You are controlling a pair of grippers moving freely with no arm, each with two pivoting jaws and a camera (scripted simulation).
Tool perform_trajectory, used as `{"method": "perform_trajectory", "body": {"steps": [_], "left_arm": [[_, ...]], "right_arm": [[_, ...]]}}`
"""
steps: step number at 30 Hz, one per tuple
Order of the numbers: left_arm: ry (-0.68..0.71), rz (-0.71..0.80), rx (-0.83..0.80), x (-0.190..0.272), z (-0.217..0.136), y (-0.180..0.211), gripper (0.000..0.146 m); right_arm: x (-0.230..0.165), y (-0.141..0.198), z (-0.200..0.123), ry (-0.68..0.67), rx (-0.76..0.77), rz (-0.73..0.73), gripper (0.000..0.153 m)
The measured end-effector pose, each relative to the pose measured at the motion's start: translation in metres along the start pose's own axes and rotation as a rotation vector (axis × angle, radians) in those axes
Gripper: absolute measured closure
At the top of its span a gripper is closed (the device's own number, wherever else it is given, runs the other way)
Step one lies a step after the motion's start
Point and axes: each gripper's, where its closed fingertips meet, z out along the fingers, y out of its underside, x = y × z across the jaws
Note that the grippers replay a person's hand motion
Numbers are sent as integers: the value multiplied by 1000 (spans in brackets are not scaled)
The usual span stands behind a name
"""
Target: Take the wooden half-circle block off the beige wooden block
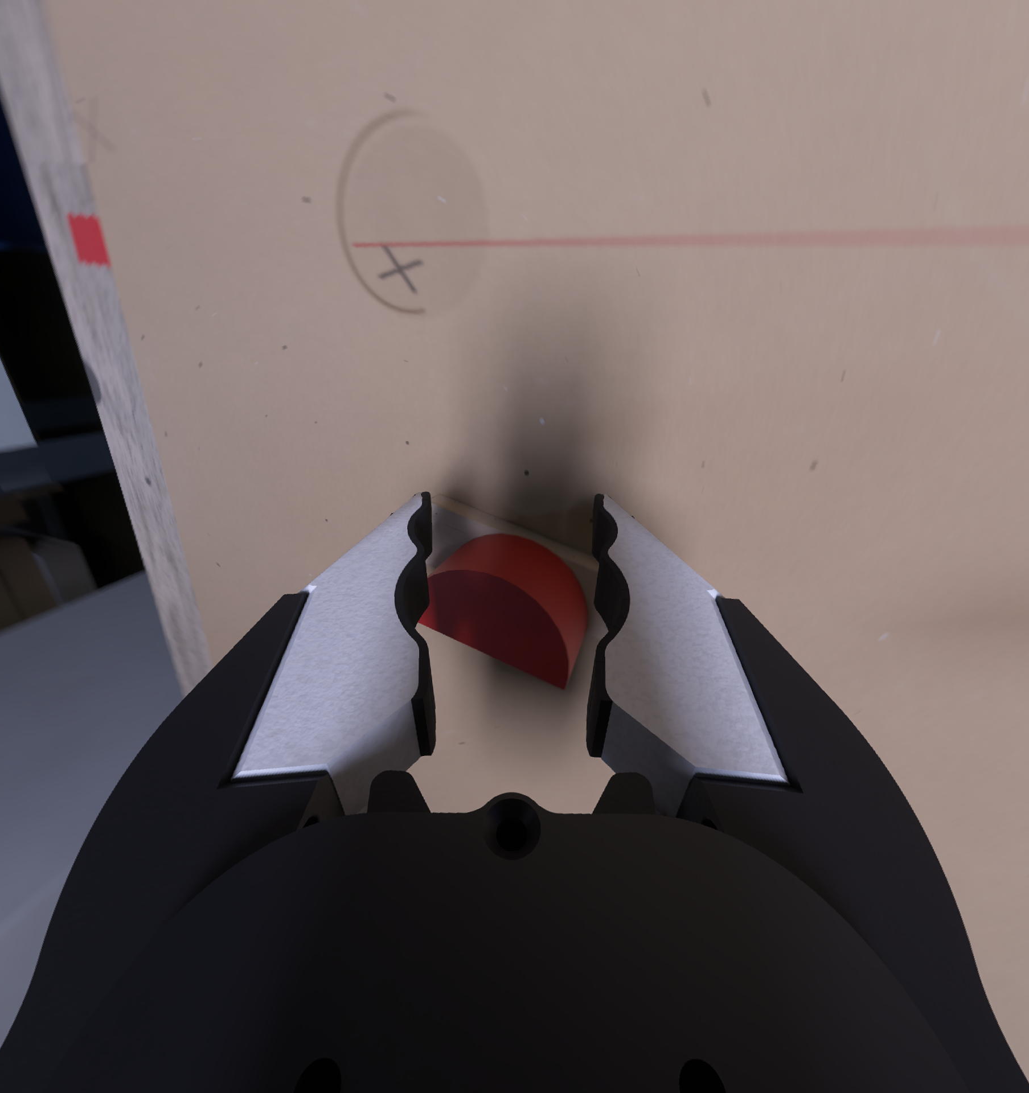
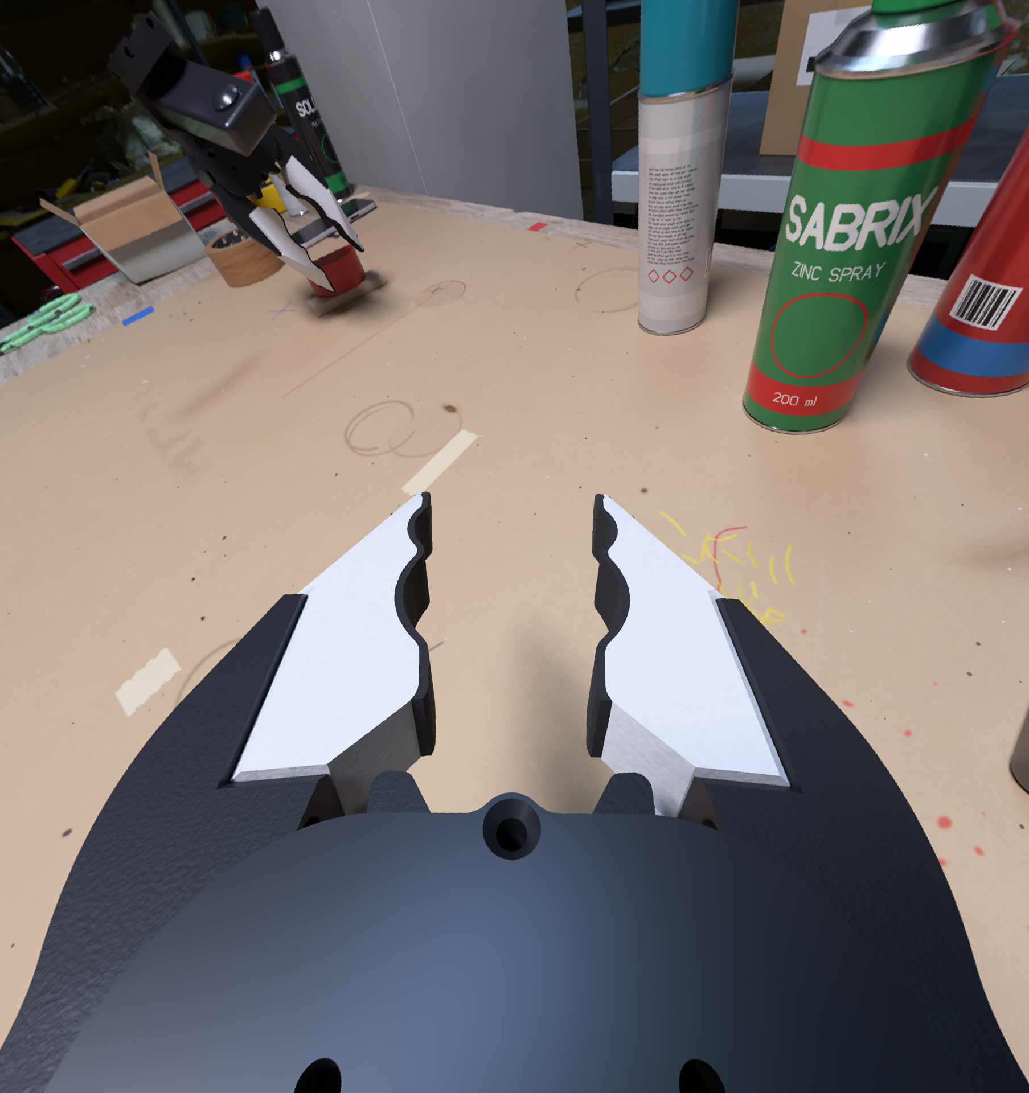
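Note:
A red half-circle block (image 1: 512, 609) stands on its flat side on a flat beige wooden block (image 1: 500, 710). My left gripper (image 1: 512, 508) is open, with a finger on each side of the red block; the left finger is at its edge and a thin gap shows at the right finger. In the right wrist view, the left gripper (image 2: 341, 267) reaches down over the red block (image 2: 351, 263) and the beige block (image 2: 376, 283) at the far left of the table. My right gripper (image 2: 512, 503) is open and empty over bare tabletop.
A grey-and-teal spray can (image 2: 674, 236), a green one (image 2: 825, 284) and a red one (image 2: 997, 284) stand at the back right. A cardboard box (image 2: 127, 230), a tape roll (image 2: 239, 260) and green scissors (image 2: 44, 322) lie far left. The table edge (image 1: 115, 414) runs left of the blocks.

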Motion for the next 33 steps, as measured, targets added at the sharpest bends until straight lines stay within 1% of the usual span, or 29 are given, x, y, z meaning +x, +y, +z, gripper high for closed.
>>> {"method": "perform_trajectory", "body": {"steps": [1, 3, 4, 7, 10, 12, 14, 15, 16, 17, 19, 23, 28, 31, 32, 33], "left_arm": [[-4, -79, 21, -2, -4, -5, 91], [-22, -270, 39, -7, -9, -10, 82], [-35, -372, 53, -11, -11, -11, 80], [-125, -629, 80, -21, -17, -5, 81], [-214, -823, 67, -25, -18, 8, 82], [-185, -979, 78, -20, -14, 11, 80], [-112, -1121, 121, -12, -6, 7, 80], [-83, -1176, 139, -12, -6, 5, 77], [-92, -1209, 139, -14, -6, 5, 77], [-126, -1209, 114, -15, -6, 8, 77], [-198, -1169, 18, -16, -6, 18, 75], [-263, -1147, -117, -14, -7, 28, 70], [-289, -1152, -253, -5, -2, 36, 67], [-290, -1168, -339, 0, 5, 44, 68], [-297, -1188, -334, -1, 6, 44, 70], [-295, -1205, -335, -1, 7, 45, 75]], "right_arm": [[0, -1, -1, -1, 7, 5, 98], [1, -3, -2, 2, 17, 14, 98], [1, -2, -2, 4, 17, 17, 98], [0, -1, -1, 5, 4, 14, 98], [-3, -3, 0, 0, 1, 4, 98], [-6, -6, 0, -9, 9, 1, 98], [-8, -10, -1, -12, 17, -7, 98], [-8, -12, -2, -4, 21, -18, 98], [-8, -14, -4, 7, 28, -34, 98], [-9, -17, -5, 11, 38, -45, 98], [-13, -23, -9, -12, 69, -42, 98], [-15, -34, -18, -42, 127, -20, 98], [-13, -45, -32, -75, 215, 26, 98], [-11, -49, -37, -94, 256, 60, 98], [-11, -50, -38, -95, 261, 64, 98], [-11, -51, -39, -96, 267, 64, 98]]}}
